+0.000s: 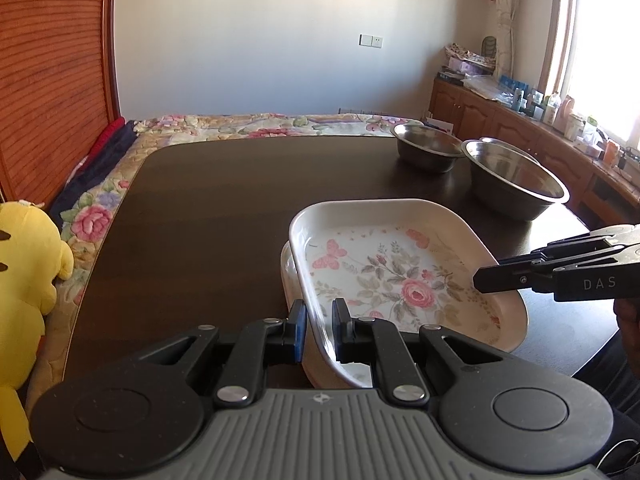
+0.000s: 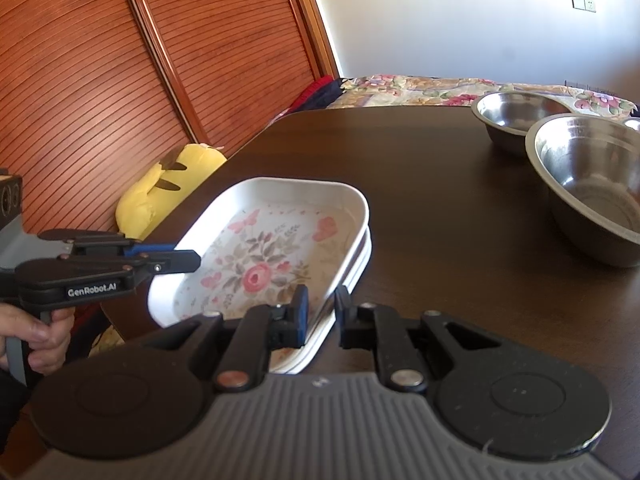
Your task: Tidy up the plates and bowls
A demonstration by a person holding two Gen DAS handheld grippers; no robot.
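A white rectangular plate with a rose and butterfly print (image 1: 384,276) lies on top of another white plate (image 1: 289,276) near the front of the dark table (image 1: 208,216). My left gripper (image 1: 320,322) is shut on the top plate's near left rim. My right gripper (image 2: 322,312) straddles the same plate's (image 2: 264,264) right rim, its jaws a little apart around it. Each gripper shows in the other's view, the right (image 1: 484,278) and the left (image 2: 188,258). Three steel bowls stand at the far right: a large one (image 1: 516,178), a smaller one (image 1: 428,148) and a third rim behind.
A yellow plush toy (image 1: 28,264) sits off the table's left edge by a wooden sliding door (image 1: 52,80). A floral bedspread (image 1: 260,124) lies beyond the table. A cluttered wooden cabinet (image 1: 520,120) runs under the window at right.
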